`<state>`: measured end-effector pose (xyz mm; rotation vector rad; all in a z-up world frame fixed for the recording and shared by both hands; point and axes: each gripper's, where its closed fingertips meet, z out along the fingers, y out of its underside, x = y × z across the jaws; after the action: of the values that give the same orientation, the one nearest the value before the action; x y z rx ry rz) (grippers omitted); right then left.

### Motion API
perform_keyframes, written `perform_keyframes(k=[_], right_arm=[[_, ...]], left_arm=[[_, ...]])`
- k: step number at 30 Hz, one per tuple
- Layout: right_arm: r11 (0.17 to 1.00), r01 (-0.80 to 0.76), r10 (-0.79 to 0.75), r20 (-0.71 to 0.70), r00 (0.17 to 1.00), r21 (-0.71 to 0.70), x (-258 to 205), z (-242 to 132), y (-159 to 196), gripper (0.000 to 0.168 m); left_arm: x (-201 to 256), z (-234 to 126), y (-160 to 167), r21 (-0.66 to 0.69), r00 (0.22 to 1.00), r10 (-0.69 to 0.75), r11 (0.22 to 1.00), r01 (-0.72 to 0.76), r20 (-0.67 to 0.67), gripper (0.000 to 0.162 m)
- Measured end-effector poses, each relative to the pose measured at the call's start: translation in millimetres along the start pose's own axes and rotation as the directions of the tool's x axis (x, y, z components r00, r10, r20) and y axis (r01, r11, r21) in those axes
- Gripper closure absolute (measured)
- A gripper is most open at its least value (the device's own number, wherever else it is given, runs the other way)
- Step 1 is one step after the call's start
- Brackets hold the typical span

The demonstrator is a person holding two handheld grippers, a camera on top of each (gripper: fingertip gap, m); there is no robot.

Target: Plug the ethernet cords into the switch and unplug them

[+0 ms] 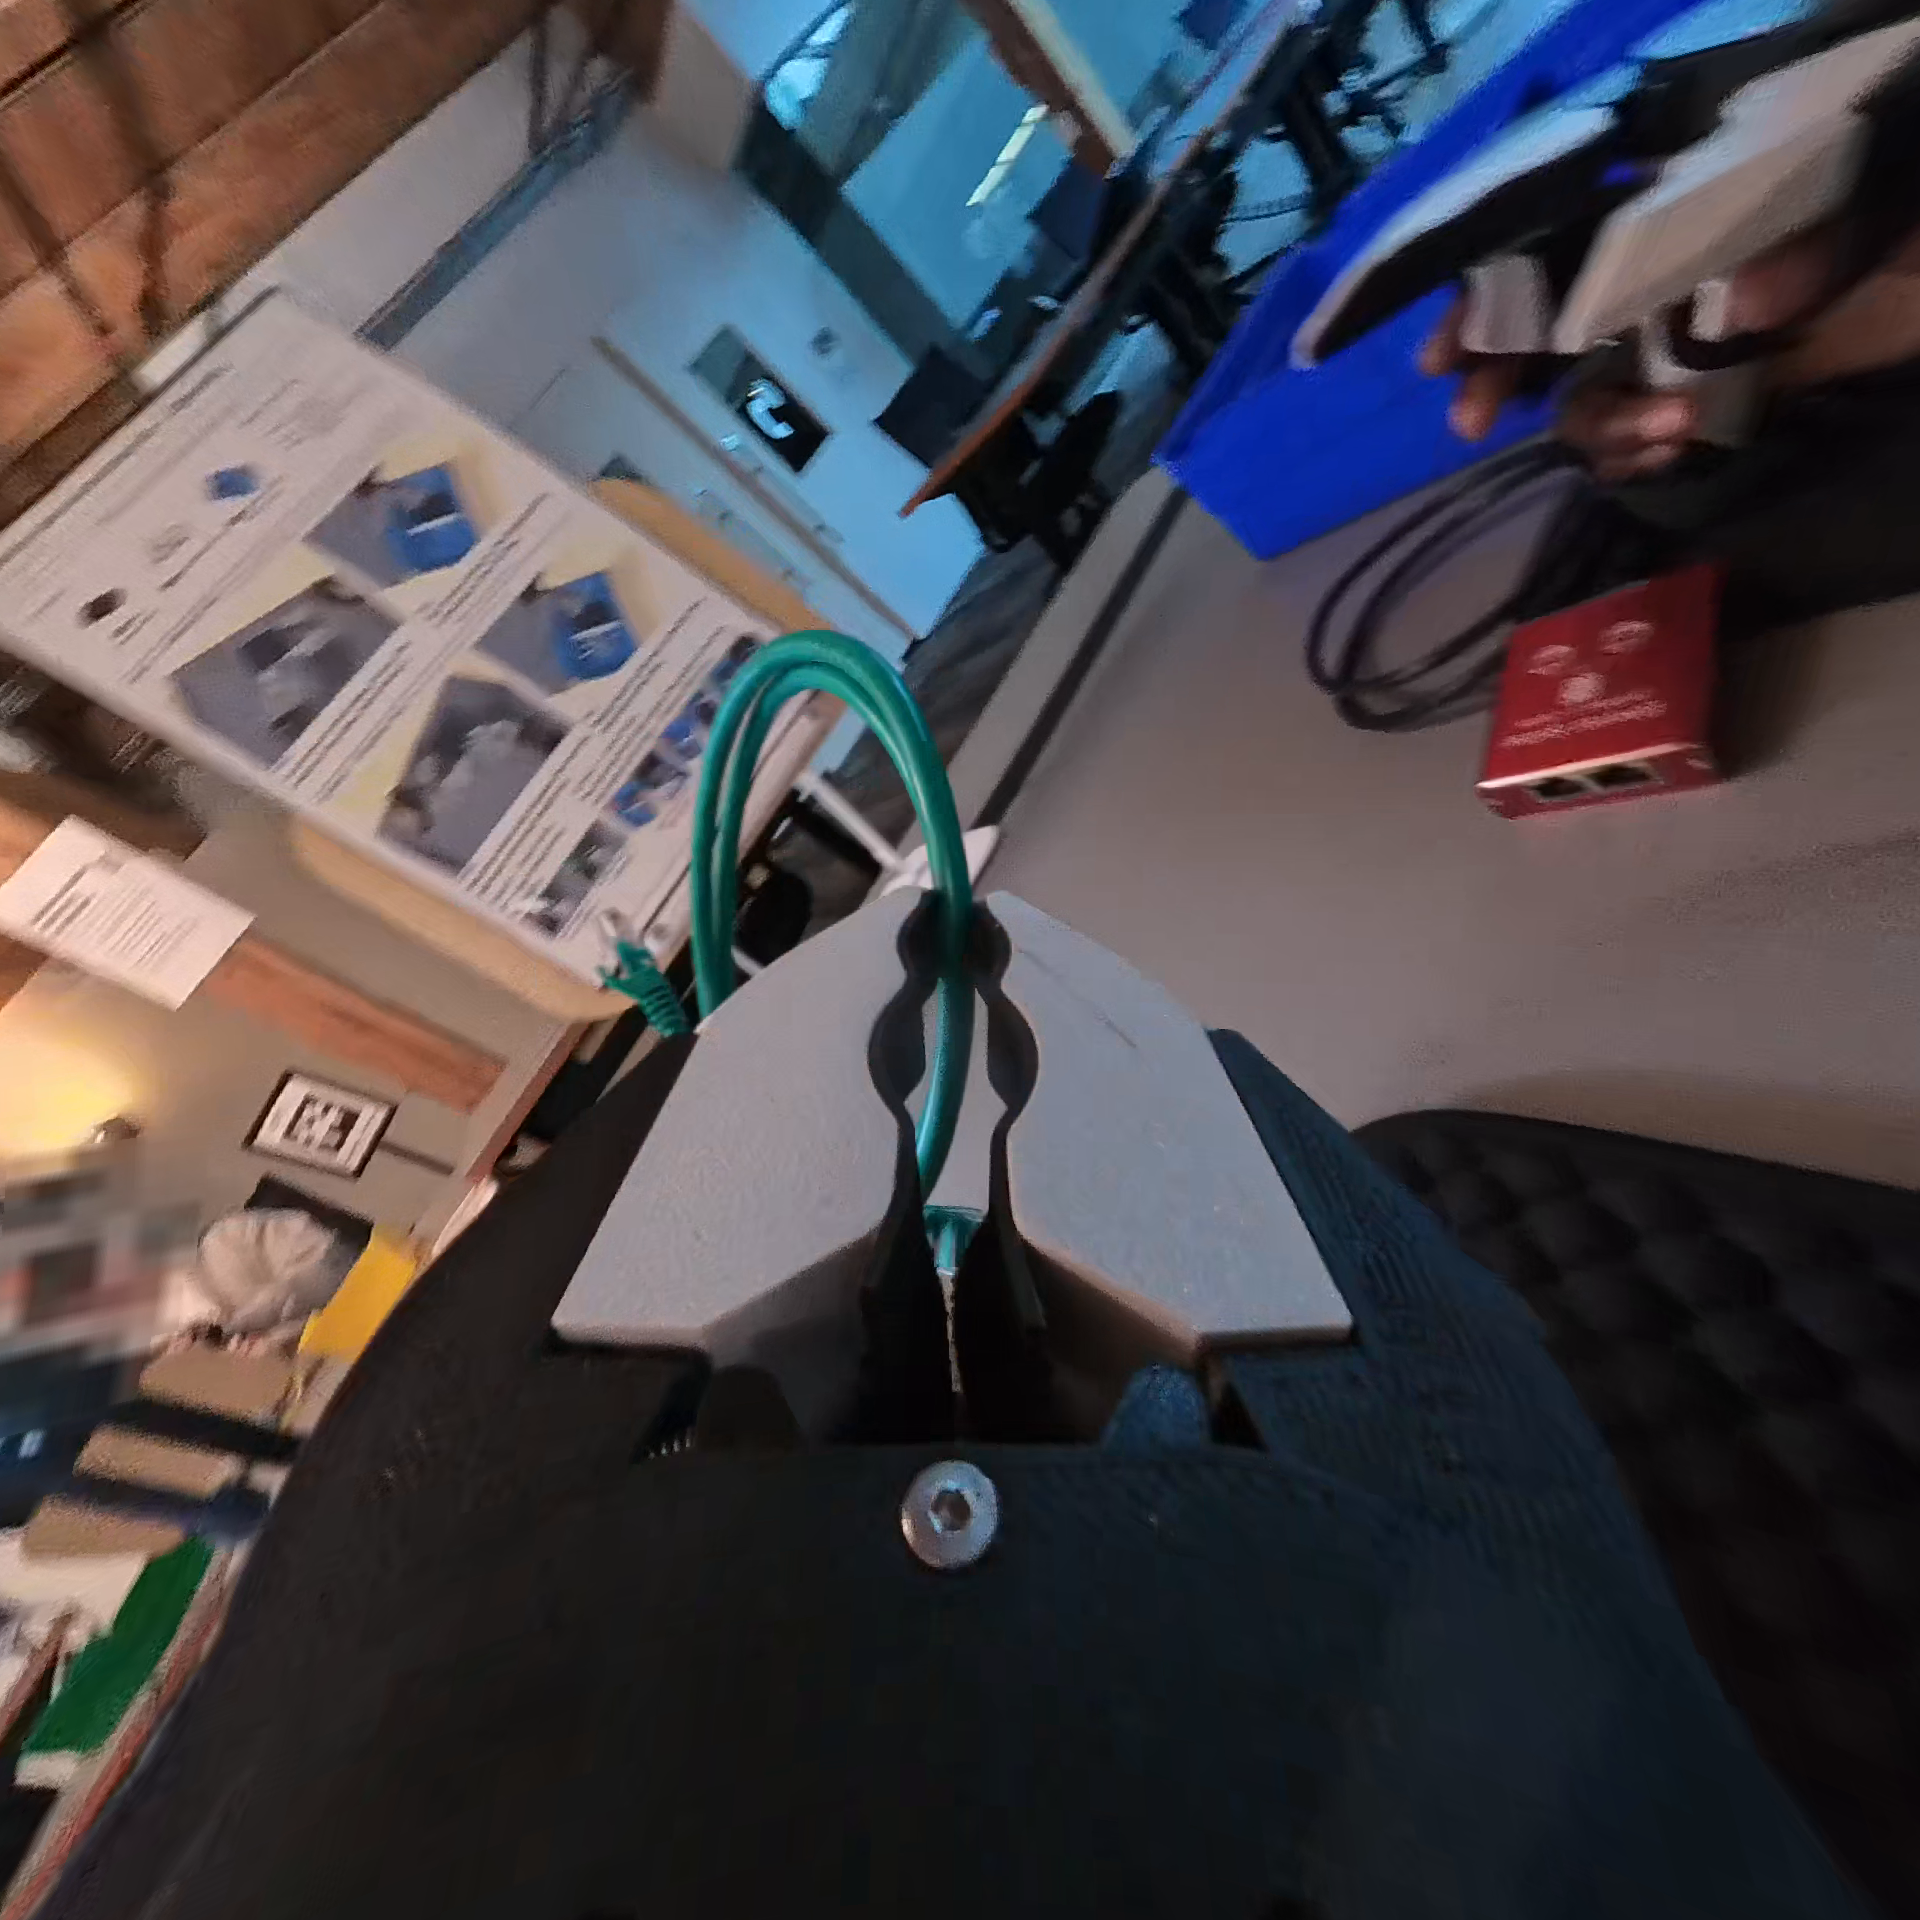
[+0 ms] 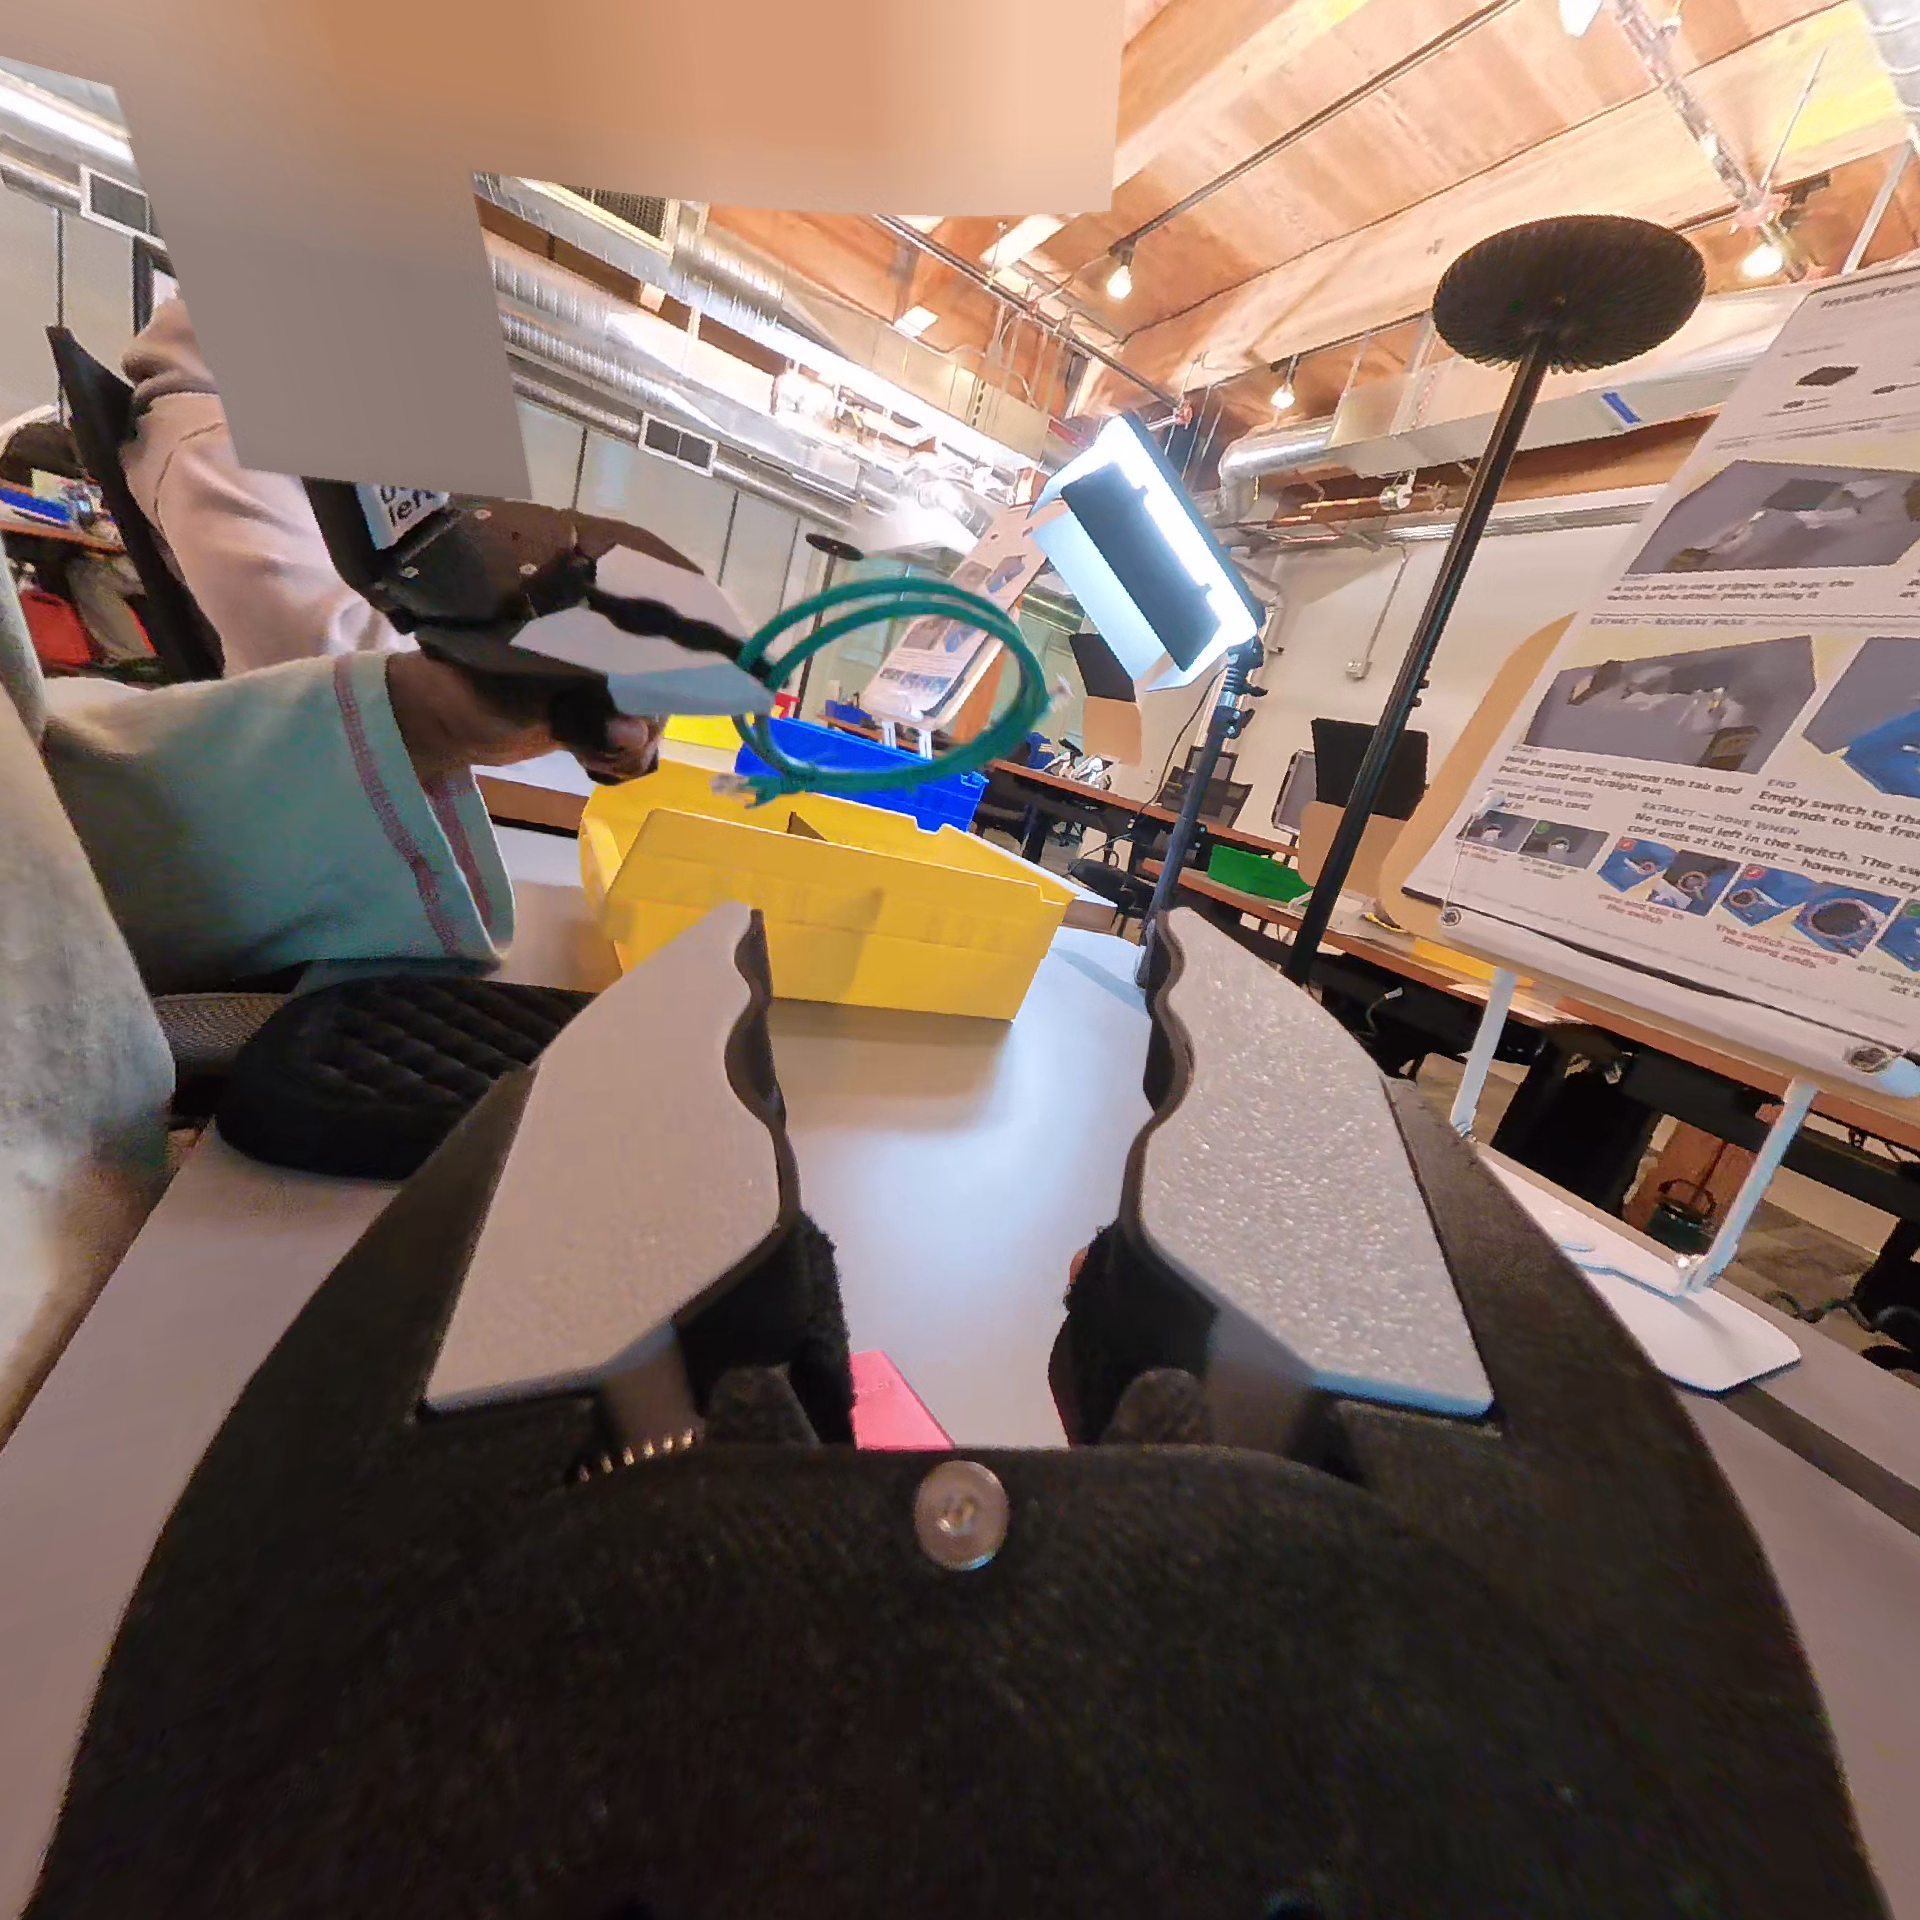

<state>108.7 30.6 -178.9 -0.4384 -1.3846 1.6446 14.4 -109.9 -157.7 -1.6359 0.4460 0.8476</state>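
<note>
Left wrist view:
L gripper (image 1: 951,935): clamped on green ethernet cord (image 1: 821,675), which loops up in the air; free plug hangs at left.
Switch (image 1: 1605,696): red box on grey table (image 1: 1247,883), ports facing cam, nothing plugged in.
Room: blue bin (image 1: 1351,416) behind switch, instruction board (image 1: 343,623) at left; view tilted, blurry.

Right wrist view:
R gripper (image 2: 961,961): jaws wide, holding nothing, low over the table.
Surface: yellow bin (image 2: 831,914) ahead, black pad (image 2: 374,1070) at left.
Room: wood ceiling, light panel (image 2: 1143,561) on a stand.
</note>
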Motion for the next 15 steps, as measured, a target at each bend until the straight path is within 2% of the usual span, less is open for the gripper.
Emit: perform_keyframes(k=[3,5,7,9,12,15], right_arm=[[0.998,-0.067,0.066,-0.037,0.997,-0.004,3.2,7.1,-5.2,0.109],[0.968,-0.251,0.249,-0.08,0.965,-0.028,7.0,18.4,-3.6,0.107],[0.867,-0.491,0.479,-0.13,0.868,-0.087,6.9,31.0,6.9,0.104],[0.723,-0.677,0.664,-0.132,0.736,-0.138,-1.1,40.6,16.1,0.094],[0.557,-0.825,0.82,-0.09,0.565,-0.102,-5.3,47.7,15.9,0.095],[0.459,-0.886,0.882,-0.083,0.463,-0.068,-2.9,50.3,22.1,0.106]], left_arm=[[27.5,12.8,-5.9,0.015,0.986,0.15,0.989,-0.149,-0.073,0.156],[42.1,19.7,-7.7,0.011,0.964,0.245,0.969,-0.245,-0.102,0.156],[54.0,24.8,-10.0,0.025,0.943,0.308,0.951,-0.307,-0.123,0.156],[61.0,28.1,-13.0,0.051,0.924,0.362,0.932,-0.358,-0.122,0.156],[67.8,32.9,-13.2,0.058,0.885,0.448,0.894,-0.445,-0.128,0.156],[76.0,37.1,-13.9,0.077,0.848,0.508,0.861,-0.503,-0.151,0.156]])
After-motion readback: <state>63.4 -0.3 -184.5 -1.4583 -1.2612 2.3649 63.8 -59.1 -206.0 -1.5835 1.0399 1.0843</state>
